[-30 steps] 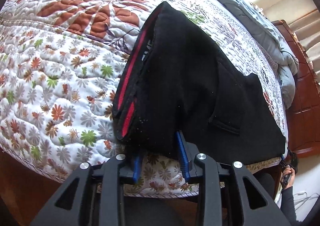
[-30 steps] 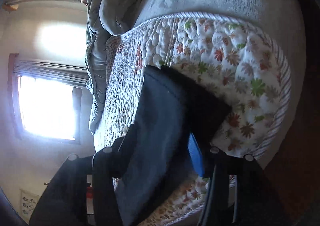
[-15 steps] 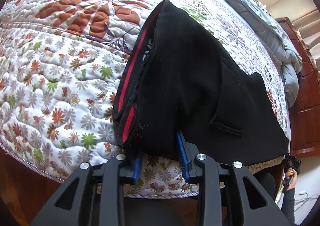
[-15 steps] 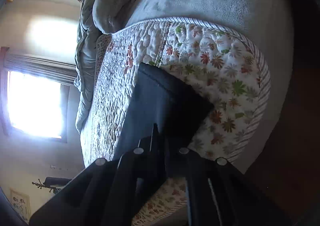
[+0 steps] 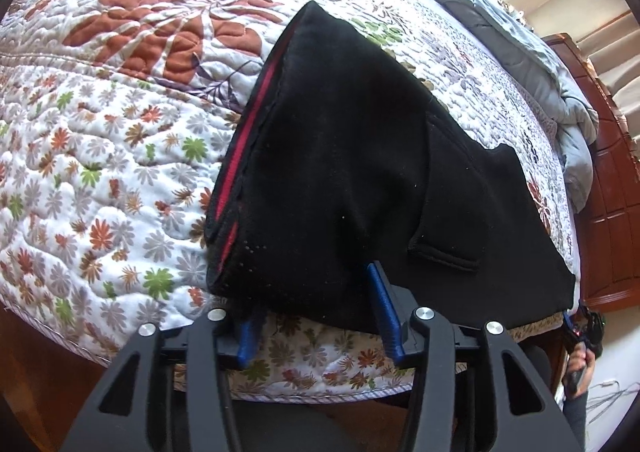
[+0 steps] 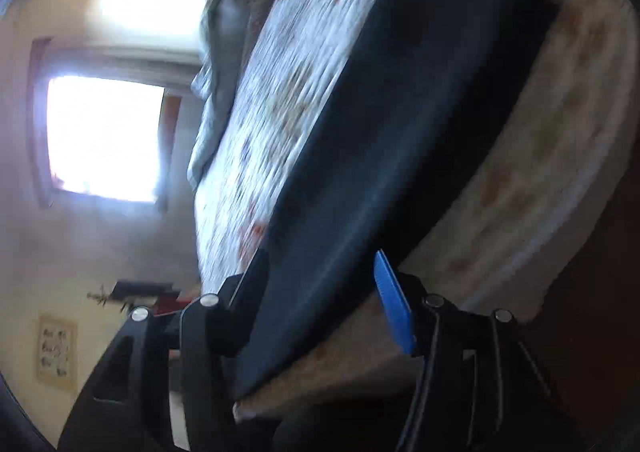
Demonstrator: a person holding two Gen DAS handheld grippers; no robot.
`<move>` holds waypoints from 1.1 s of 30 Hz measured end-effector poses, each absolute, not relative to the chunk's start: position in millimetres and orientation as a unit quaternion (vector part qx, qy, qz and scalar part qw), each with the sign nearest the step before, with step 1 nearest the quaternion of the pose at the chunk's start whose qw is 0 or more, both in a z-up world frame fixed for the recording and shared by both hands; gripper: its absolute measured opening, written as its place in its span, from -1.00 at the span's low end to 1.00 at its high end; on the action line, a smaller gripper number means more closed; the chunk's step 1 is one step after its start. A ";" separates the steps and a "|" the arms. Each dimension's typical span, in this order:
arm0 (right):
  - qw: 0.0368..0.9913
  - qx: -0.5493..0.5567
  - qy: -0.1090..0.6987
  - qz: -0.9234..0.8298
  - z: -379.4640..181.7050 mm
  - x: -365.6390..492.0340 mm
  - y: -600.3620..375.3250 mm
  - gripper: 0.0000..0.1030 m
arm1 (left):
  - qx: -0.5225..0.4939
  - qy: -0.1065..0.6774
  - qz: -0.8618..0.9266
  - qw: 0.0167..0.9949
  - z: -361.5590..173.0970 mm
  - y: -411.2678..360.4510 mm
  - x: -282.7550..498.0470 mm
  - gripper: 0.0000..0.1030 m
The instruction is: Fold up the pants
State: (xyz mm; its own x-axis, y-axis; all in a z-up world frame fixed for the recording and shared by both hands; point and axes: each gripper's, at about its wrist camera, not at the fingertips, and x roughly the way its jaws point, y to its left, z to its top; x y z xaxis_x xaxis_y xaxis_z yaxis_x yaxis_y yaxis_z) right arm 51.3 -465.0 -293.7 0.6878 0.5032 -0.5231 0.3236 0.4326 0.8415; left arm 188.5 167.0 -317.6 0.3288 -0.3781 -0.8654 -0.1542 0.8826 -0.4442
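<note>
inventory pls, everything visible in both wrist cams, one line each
pants: one, black with a red waistband stripe, laid flat near the quilt's front edge
quilt: one, white with orange, green and grey flowers, covers the bed
duvet: one, pale blue-grey, bunched at the far side of the bed
bed frame: one, red-brown wood, right edge of the left view
window: one, bright, on the wall in the blurred right view
left gripper: black, blue pads, jaws just opened, pants edge between them
right gripper: black, blue pad, jaws just opened, pants edge between them
hand: one, grey sleeve, holds the right gripper's handle
</note>
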 end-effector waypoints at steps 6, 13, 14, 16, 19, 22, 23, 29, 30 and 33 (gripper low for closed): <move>0.715 0.497 0.474 0.133 -304.3 80.4 -361.9 0.07 | -0.240 0.574 -0.075 0.779 -320.8 168.2 188.3 -0.04; 0.707 0.505 0.485 0.098 -309.8 79.8 -355.2 0.03 | -0.254 0.571 -0.056 0.779 -324.0 180.9 182.1 -0.30; 0.710 0.504 0.482 0.097 -306.8 76.0 -357.2 0.02 | -0.254 0.571 -0.054 0.779 -324.4 182.6 180.9 -0.31; 0.719 0.505 0.464 0.112 -302.9 72.8 -359.1 0.02 | -0.252 0.570 -0.051 0.780 -324.1 182.9 180.0 -0.31; 0.721 0.484 0.480 0.124 -312.2 68.0 -355.7 -0.05 | -0.257 0.570 -0.053 0.779 -324.0 185.1 179.2 -0.32; 0.712 0.484 0.499 0.100 -319.3 71.8 -360.6 -0.39 | -0.257 0.564 -0.057 0.782 -316.3 188.8 174.1 -0.32; 0.721 0.475 0.493 0.108 -308.5 70.9 -357.1 -0.19 | -0.242 0.559 -0.052 0.792 -306.1 187.5 168.8 -0.33; 0.739 0.429 0.489 0.177 -284.8 86.4 -317.2 -0.05 | -0.184 0.478 -0.041 0.858 -236.0 170.1 152.1 -0.35; 0.736 0.427 0.495 0.175 -290.2 91.6 -313.6 -0.04 | -0.183 0.469 -0.042 0.863 -229.8 166.8 153.8 -0.35; 0.722 0.430 0.515 0.171 -308.8 103.2 -306.6 -0.06 | -0.187 0.445 -0.052 0.875 -213.9 150.2 172.7 -0.35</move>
State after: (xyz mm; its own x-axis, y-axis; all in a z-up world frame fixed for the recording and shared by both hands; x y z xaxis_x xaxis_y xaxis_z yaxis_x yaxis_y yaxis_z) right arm 103.2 -306.6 -308.8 0.4105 0.6899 -0.5963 0.1954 0.5722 0.7965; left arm 172.7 150.2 -213.9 0.5994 -0.2564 -0.7583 -0.0756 0.9250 -0.3725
